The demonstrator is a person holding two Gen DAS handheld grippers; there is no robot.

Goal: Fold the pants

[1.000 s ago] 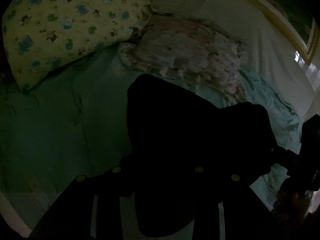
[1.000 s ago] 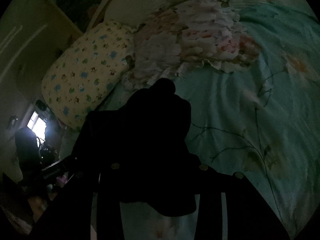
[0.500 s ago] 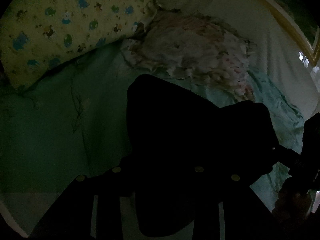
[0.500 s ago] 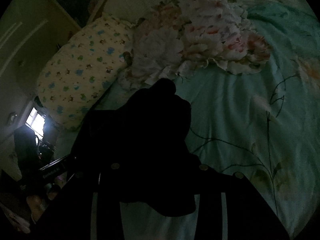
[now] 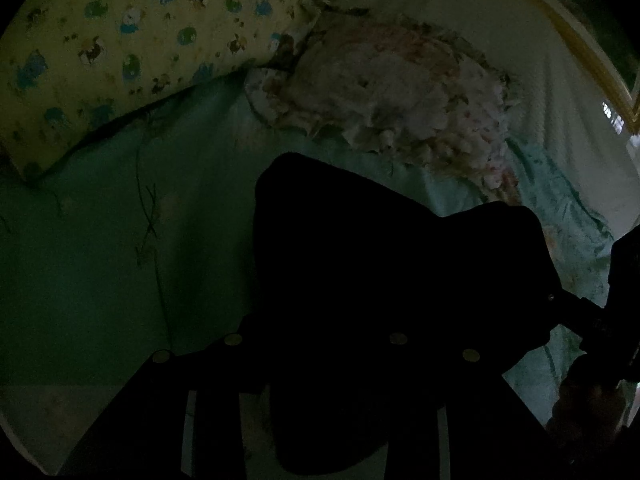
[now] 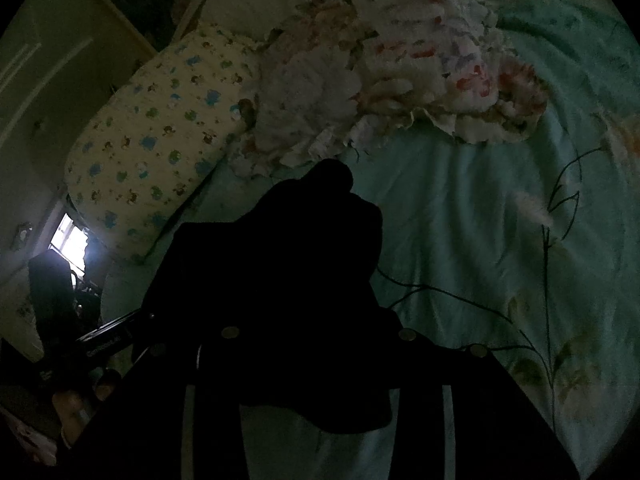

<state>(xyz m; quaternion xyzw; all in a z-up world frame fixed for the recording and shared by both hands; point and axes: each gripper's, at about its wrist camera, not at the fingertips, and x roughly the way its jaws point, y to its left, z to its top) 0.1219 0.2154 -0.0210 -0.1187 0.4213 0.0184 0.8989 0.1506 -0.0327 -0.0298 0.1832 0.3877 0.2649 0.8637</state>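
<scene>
Pants held up over bed, mid-fold carry

Bed sheet (image 6: 480, 240), teal w/ vine print, fills both views; yellow print pillow (image 5: 120, 52) and floral ruffled pillow (image 6: 380, 80) at far end, touching. Black pants (image 5: 380, 260) bunched in front of both cams, hanging above the sheet, spanning between the two tools. Left gripper (image 5: 316, 380) and right gripper (image 6: 312, 372) each appear clenched on a wad of the fabric – too dark to see pads, judged from cloth draped between fingers. Step, prob.: carrying the gripped edge over to lay a fold. Next needs lowering both ends together, level, cloth taut, then release. Containers: none seen
</scene>
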